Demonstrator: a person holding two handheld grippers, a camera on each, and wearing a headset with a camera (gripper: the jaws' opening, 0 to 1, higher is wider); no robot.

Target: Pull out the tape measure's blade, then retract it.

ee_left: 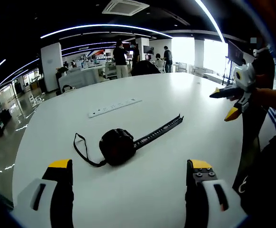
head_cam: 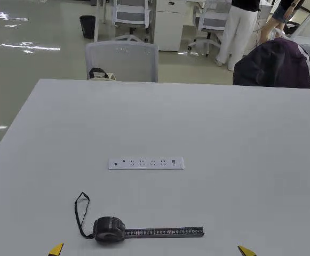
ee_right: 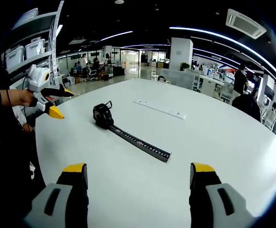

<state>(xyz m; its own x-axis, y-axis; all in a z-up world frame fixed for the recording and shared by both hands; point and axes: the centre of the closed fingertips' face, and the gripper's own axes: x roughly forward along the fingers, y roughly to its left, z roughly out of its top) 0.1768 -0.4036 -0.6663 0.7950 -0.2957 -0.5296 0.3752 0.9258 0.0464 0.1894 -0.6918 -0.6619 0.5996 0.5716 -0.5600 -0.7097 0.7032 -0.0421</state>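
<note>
Left gripper [ee_left: 130,165] and right gripper [ee_right: 138,167], jaws wide apart and empty, hover on the near side of the power strip [head_cam: 146,163], probably poised to take case [head_cam: 110,229] and blade [head_cam: 164,232]. The tape measure [head_cam: 138,230] lies between them and the power strip, blade partly extended parallel to it.

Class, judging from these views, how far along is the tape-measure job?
Done: the blade lies pulled out of the case on the table. In hand: nothing; the left gripper and right gripper are open, apart from it. Left: retracting the blade.
</note>
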